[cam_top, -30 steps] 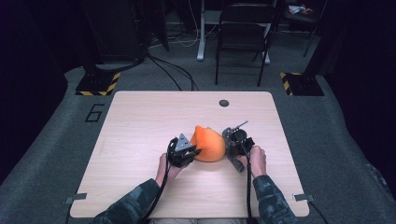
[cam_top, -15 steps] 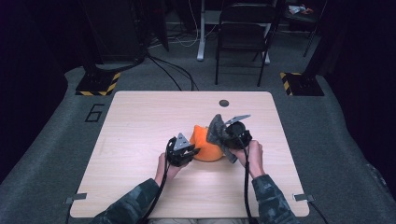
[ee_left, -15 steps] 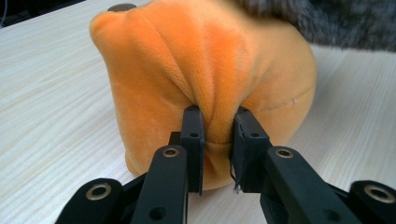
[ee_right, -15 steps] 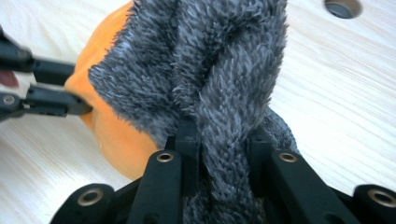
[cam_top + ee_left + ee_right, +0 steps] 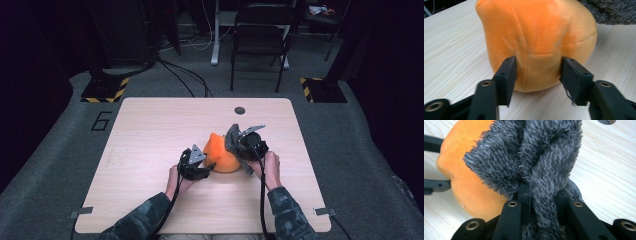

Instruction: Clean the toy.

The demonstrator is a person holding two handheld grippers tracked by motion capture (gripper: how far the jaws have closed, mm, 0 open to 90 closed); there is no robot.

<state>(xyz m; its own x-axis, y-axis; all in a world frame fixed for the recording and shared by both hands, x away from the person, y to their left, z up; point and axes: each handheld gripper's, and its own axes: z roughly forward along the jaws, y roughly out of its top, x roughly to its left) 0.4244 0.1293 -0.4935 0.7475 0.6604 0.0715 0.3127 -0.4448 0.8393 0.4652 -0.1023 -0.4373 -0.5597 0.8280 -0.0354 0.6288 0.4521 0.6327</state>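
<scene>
An orange plush lump (image 5: 219, 152) (image 5: 536, 30) rests on the wooden table (image 5: 150, 140). My left gripper (image 5: 209, 166) (image 5: 537, 67) is at its near left side. Its jaws have just been opening and now stand open, flanking the plush's lower part without pinching it. My right gripper (image 5: 239, 145) (image 5: 542, 192) is shut on a fold of grey fuzzy cloth (image 5: 232, 136) (image 5: 531, 152), held up against the plush's right side (image 5: 461, 170). The cloth's edge shows at the top right of the left gripper view (image 5: 609, 10).
A round cable hole (image 5: 240, 110) sits near the table's far edge. Beyond the table stands a dark chair (image 5: 262, 30), with cables on the grey floor. Bare wood stretches to the left of the plush and toward the near edge.
My right hand has risen and drawn the grey cloth up beside the orange plush, covering part of its right side. The left hand has stayed where it was.
</scene>
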